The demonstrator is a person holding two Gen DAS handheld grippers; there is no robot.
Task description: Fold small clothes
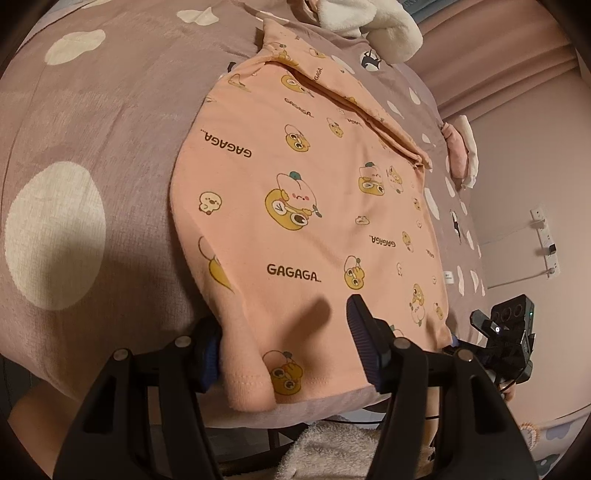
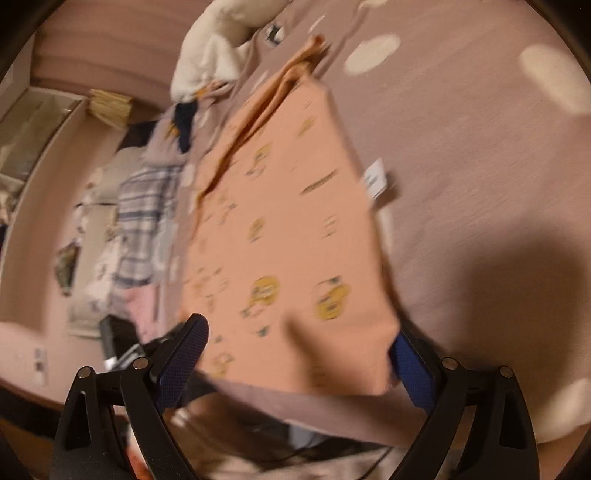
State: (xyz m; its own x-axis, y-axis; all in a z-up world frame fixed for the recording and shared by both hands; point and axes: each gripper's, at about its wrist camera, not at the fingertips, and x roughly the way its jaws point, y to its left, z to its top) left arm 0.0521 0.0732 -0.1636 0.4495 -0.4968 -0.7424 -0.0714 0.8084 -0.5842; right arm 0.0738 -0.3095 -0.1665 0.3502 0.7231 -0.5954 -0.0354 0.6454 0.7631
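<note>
A peach shirt (image 1: 295, 192) printed with cartoon ducks and "GAGAGA" lies flat on the mauve dotted bedsheet (image 1: 92, 129), one side folded over at the far right. My left gripper (image 1: 284, 326) stands open over the shirt's near hem. Its left finger (image 1: 208, 354) is beside the cloth's edge and its right finger (image 1: 364, 339) rests on top. In the blurred right wrist view my right gripper (image 2: 299, 328) is wide open around the other near corner of the shirt (image 2: 288, 221). The right gripper's housing (image 1: 511, 321) shows at the hem's right end.
A white plush thing (image 1: 373, 22) lies at the far end of the bed, and a pink and white bundle (image 1: 461, 147) at its right edge. Plaid and other clothes (image 2: 144, 218) are piled beside the shirt. A fluffy towel (image 1: 332, 443) hangs below the bed's near edge.
</note>
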